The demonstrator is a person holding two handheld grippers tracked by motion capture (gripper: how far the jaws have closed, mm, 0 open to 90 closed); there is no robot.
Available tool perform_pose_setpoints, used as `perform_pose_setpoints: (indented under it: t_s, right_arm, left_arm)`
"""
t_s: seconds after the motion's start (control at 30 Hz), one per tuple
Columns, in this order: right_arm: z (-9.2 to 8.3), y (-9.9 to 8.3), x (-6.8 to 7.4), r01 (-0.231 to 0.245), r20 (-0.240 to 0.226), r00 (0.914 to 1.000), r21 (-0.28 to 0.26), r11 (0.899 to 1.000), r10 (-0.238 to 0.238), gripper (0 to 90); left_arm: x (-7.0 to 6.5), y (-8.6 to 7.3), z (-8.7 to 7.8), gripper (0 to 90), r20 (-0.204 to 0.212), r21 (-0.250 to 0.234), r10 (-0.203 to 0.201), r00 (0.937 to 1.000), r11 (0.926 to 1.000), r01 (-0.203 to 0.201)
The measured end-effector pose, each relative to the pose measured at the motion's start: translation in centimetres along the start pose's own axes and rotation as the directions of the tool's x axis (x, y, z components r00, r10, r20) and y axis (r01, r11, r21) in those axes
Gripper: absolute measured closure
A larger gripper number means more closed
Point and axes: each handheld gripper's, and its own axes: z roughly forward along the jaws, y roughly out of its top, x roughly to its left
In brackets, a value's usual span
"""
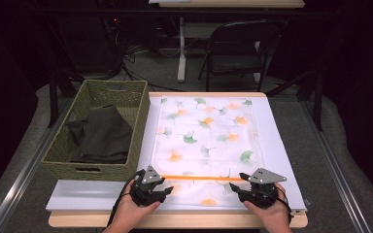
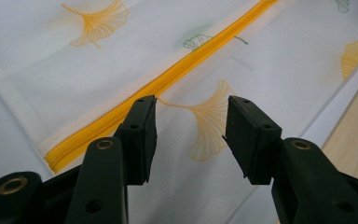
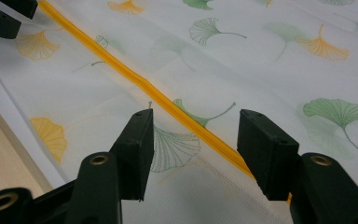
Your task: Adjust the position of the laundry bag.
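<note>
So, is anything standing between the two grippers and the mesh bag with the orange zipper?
Nothing visible. The left gripper and right gripper are both open just over the bag, near its zipper, with bare mesh between the jaws.

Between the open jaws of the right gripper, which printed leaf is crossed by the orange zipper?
The green ginkgo leaf on the white mesh bag; the paler green fan-shaped leaf beside it lies clear of the orange zipper.

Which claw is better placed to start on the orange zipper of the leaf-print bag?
Right, probably: the right claw stands open astride the zipper, while the left claw hovers open beside it.
</note>
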Motion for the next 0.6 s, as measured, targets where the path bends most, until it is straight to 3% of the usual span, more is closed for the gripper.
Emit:
perform_pose_setpoints:
  t_s: [0.4, 0.6]
  right_arm:
    - [0.0, -0.1, -0.3, -0.017, 0.004, 0.9998, 0.003, 1.000, 0.017, 46.3]
    - [-0.1, -0.2, -0.3, -0.024, 0.005, 0.9997, 0.000, 1.000, 0.024, 47.0]
  left_arm:
    - [0.7, -0.4, -0.8, 51.1, -0.020, -0.004, -0.029, 0.9994, 0.9996, 0.029]
    - [1.1, -0.7, -1.6, 50.3, -0.034, -0.010, -0.068, 0.9971, 0.9977, 0.067]
